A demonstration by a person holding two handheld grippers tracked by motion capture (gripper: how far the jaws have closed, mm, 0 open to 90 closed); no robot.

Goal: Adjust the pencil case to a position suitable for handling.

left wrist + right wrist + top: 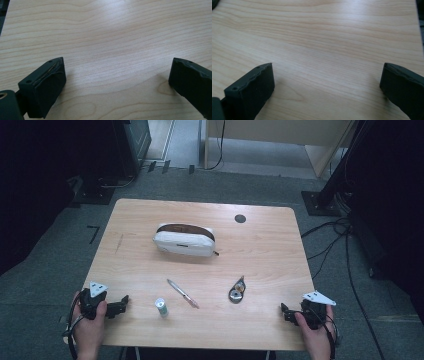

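**Both grippers wide open at the near corners of the table**

In the high view my left gripper (122, 303) sits at the lower left of the frame, resting by the near edge of the table (260, 255), with my hand wrapped around its body. Its jaws stand wide apart and nothing lies between them; the left gripper view shows bare wood grain between the two black jaws. My right gripper (284, 312) sits at the lower right, also by the near edge, jaws pointing toward the middle of the table. They too stand wide apart with bare wood between them in the right gripper view.

Between my two grippers, slightly farther up the frame, three small things lie in a loose row. Nearest my left gripper is a small white tube with a green cap (161, 307), just right of it but apart. Right of that, a slim pen (182, 293) lies on a slant, its pinkish end toward the lower right. Farther right, a correction-tape dispenser (237, 290) lies flat, well apart from my right gripper.

Beyond these, around the centre of the frame, a white pencil case (184, 240) with a brown top lies on its long side. Past it, toward the upper right of the table, is a dark round cable hole (240, 218).
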